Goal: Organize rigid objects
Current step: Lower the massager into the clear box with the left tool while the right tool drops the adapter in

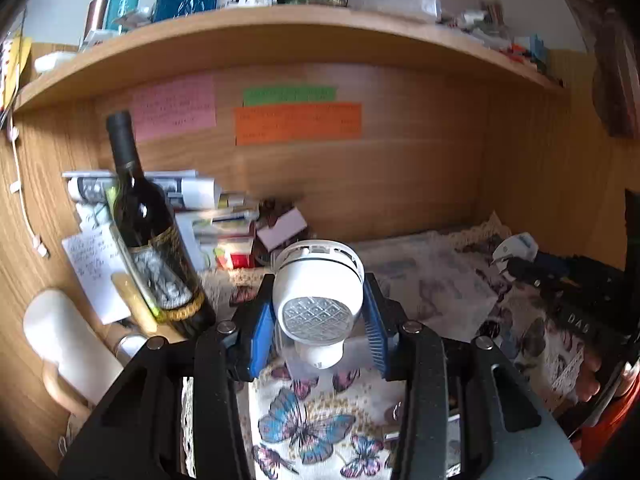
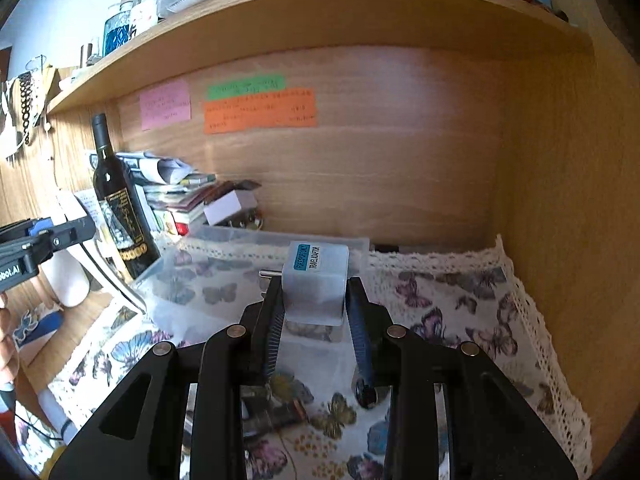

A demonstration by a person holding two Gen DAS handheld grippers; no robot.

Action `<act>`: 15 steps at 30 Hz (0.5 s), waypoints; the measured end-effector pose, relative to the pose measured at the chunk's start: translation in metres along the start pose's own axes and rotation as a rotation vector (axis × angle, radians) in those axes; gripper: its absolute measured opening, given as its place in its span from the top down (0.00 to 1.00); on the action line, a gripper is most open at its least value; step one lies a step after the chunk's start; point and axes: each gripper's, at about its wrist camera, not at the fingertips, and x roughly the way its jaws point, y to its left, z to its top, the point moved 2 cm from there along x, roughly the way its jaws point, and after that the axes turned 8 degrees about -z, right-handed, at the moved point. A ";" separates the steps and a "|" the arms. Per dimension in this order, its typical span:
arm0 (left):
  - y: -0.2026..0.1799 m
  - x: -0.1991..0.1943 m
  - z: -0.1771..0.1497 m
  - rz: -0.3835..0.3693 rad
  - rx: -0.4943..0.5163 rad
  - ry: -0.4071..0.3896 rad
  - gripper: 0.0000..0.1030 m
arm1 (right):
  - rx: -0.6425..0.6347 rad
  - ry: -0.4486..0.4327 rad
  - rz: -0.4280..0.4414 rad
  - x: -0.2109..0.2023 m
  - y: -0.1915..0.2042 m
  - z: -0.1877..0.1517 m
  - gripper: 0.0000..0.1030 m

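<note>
So I'm working inside a wooden desk nook (image 2: 400, 168) with an overhead shelf (image 1: 280, 36) crammed with bottles and boxes, and pink, green and orange notes (image 1: 298, 122) stuck on the back panel. The desktop is covered by a butterfly-print cloth with lace edging (image 2: 460, 312), and a clear plastic bin (image 2: 224, 280) sits on it. A dark wine bottle (image 1: 148, 232) stands upright at the left, in front of a messy stack of papers and books (image 1: 208, 208). My left gripper (image 1: 318, 320) is clenched on a white spotlight lamp (image 1: 320, 296), held up above the cloth. My right gripper (image 2: 316, 312) is clamped on a grey travel adaptor (image 2: 316, 284), over the bin.
</note>
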 end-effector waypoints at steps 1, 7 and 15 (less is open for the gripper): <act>0.001 0.001 0.005 -0.001 -0.003 -0.009 0.61 | -0.001 -0.006 0.002 0.001 0.001 0.003 0.73; 0.007 0.017 0.025 -0.014 -0.021 -0.030 0.61 | -0.013 -0.010 0.014 0.013 0.006 0.016 0.73; 0.007 0.075 0.022 -0.032 -0.017 0.029 0.60 | -0.042 0.076 0.028 0.052 0.018 0.011 0.73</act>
